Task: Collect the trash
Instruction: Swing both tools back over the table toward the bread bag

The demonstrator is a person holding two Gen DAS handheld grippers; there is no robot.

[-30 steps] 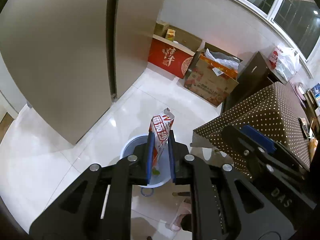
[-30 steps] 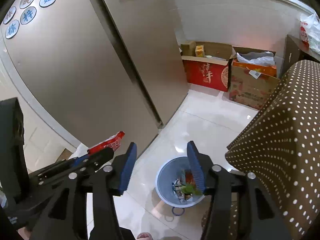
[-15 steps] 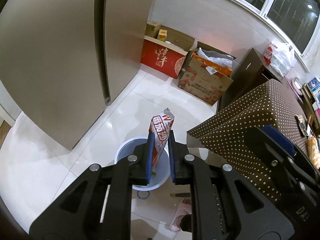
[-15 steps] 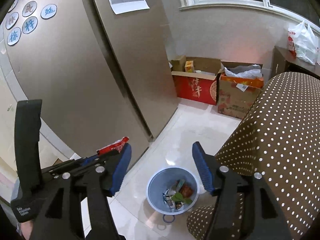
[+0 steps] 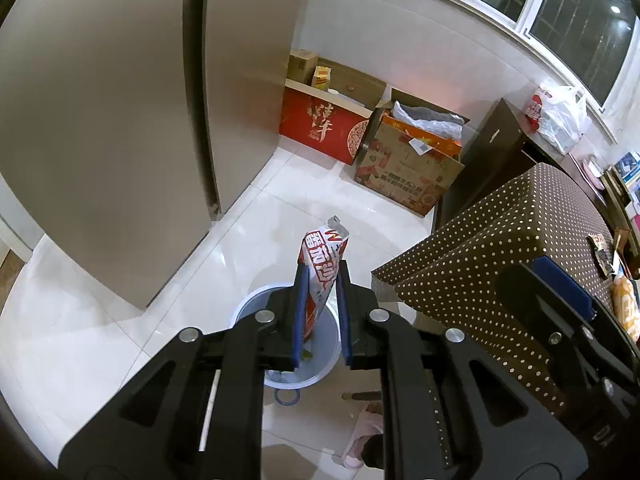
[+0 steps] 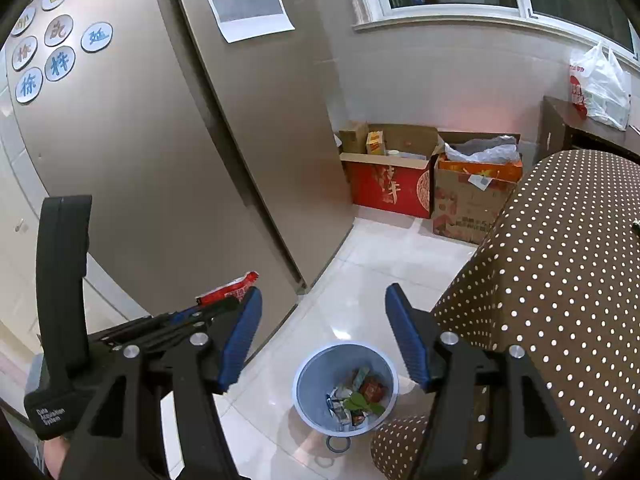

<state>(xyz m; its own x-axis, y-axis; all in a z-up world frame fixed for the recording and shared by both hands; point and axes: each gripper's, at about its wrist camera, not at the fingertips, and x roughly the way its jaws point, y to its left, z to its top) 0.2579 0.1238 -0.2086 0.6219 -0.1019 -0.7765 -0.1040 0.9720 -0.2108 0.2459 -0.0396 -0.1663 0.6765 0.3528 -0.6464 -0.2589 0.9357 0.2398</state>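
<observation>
Wrapper [image 5: 322,276] clamped in left hand-held gripper [image 5: 320,312], poised above bin [image 5: 256,300] on floor; thin foil, light, limp, likely slippery, best pinched across flat middle as now. Right hand-held gripper [image 6: 324,340] wide, empty, above bin beside table [image 6: 560,280]

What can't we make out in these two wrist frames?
- Left wrist view: the lower end of the wrapper and most of the bin are hidden behind the left gripper.
- Right wrist view: the wrapper shows only a red tip; the left gripper covers the rest.
- Right wrist view: the trash in the bin is too small to identify.
</observation>
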